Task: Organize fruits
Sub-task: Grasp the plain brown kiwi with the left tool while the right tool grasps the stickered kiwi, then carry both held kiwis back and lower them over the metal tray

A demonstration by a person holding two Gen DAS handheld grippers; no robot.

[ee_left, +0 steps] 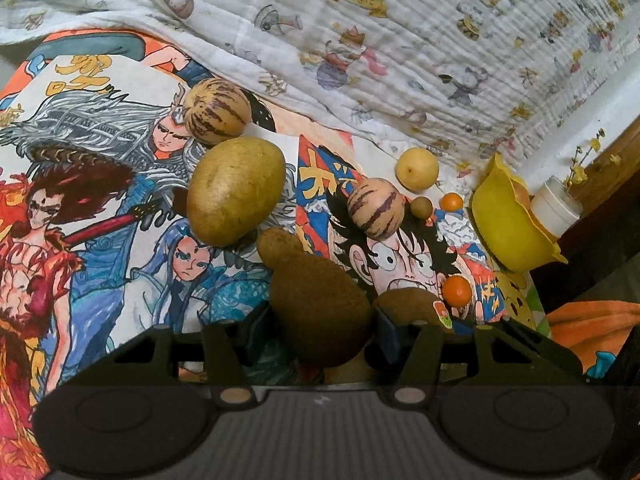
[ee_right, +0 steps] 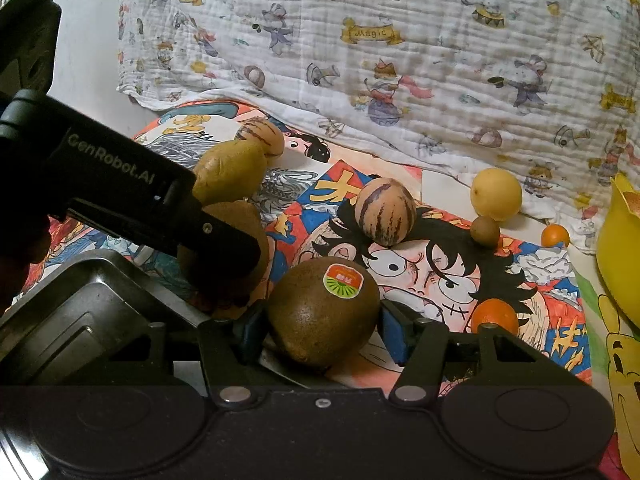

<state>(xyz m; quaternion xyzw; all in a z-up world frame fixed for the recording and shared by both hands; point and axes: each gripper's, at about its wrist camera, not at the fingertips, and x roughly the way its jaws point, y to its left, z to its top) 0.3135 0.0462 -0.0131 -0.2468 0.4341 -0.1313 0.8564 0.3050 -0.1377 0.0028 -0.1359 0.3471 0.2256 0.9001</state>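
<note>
kiwi in left gripper [ee_left: 316,304]: brown and fuzzy, sitting between the two blue pads [ee_left: 256,328]; fingers drawn in at its sides and seemingly gripping it, though the contact itself is in shadow.
stickered kiwi [ee_right: 324,312]: between the right gripper's [ee_right: 320,330] pads; the left pad looks to touch it, a sliver of gap shows at the right pad, so whether it is actually clamped I cannot tell.
metal tray [ee_right: 92,300]: low left in the right wrist view, beside the stickered kiwi; the part that shows holds no fruit (likely the sorting spot, a guess).
left gripper seen from the right [ee_right: 224,256]: reaches in over the tray's edge with its kiwi.
loose fruit on the cartoon mat [ee_left: 120,208]: mango [ee_left: 236,192], two striped melons [ee_left: 218,110] [ee_left: 376,208], a yellow pear [ee_left: 417,169], a small brown fruit [ee_left: 421,207], two small oranges [ee_left: 451,201] [ee_left: 457,290].
yellow bowl [ee_left: 508,220]: at the mat's right edge, inside hidden.
progress: early, by my reading; two kiwis in hand at most, no fruit visibly sorted, seven pieces to go.
backdrop: printed white blanket [ee_left: 400,40] behind the mat.
</note>
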